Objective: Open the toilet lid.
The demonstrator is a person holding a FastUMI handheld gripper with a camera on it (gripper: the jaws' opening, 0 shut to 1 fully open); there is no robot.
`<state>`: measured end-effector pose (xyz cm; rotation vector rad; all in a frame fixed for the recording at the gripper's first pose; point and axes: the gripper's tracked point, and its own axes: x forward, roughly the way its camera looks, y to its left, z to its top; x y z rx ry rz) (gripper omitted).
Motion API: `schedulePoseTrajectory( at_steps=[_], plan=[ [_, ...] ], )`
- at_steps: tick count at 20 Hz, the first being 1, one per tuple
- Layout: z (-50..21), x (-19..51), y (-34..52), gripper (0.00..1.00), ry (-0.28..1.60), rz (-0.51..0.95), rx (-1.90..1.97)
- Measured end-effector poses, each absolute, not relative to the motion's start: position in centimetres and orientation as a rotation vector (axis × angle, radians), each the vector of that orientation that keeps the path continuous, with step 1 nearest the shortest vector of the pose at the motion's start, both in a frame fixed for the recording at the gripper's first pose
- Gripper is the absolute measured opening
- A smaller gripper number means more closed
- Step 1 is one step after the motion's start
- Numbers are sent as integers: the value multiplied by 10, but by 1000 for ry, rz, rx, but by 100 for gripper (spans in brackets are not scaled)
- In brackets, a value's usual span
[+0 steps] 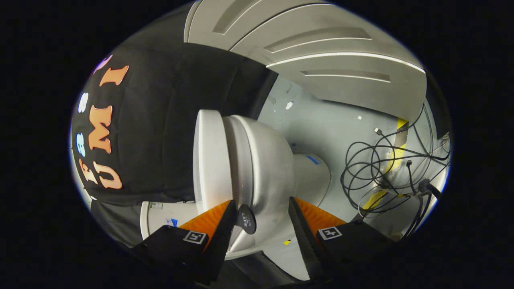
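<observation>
Gripper (261, 224): fingers spread wide, pressing on nothing, the gap between them taken up by the toilet's white body. Square marker tags sit on both finger mounts.

Toilet (265, 168): white ceramic, seen rolled sideways in the gripper view, just ahead of the fingers and partly between them. Bowl curves away beyond the fingers toward the pedestal, which meets the pale floor (329, 124).

Toilet lid (211, 160): flat white panel on the side of the bowl toward the black cloth wall, lying against the seat rim, closed. Its near edge reaches the left finger; contact cannot be told.

Dark oval tag (245, 218): small, just beside the left finger's inner edge, against the bowl.

Cables (385, 168): black, loosely tangled on the floor beyond the right finger, well apart from the toilet, crossing a yellow-and-black tape strip (397, 152).

Panelled white door (321, 48): beyond the floor.
</observation>
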<state>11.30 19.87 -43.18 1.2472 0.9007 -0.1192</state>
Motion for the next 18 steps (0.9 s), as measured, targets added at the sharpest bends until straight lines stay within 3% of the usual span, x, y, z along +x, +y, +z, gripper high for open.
schedulePoseTrajectory(
  at_steps=[2,7,11,18],
  plan=[
    [-430,114,212,80,925,-62,1257],
    [-423,120,215,30,890,-19,1250],
    [-414,123,214,8,853,18,1345],
    [-417,124,214,9,860,-5,1325]
  ],
)
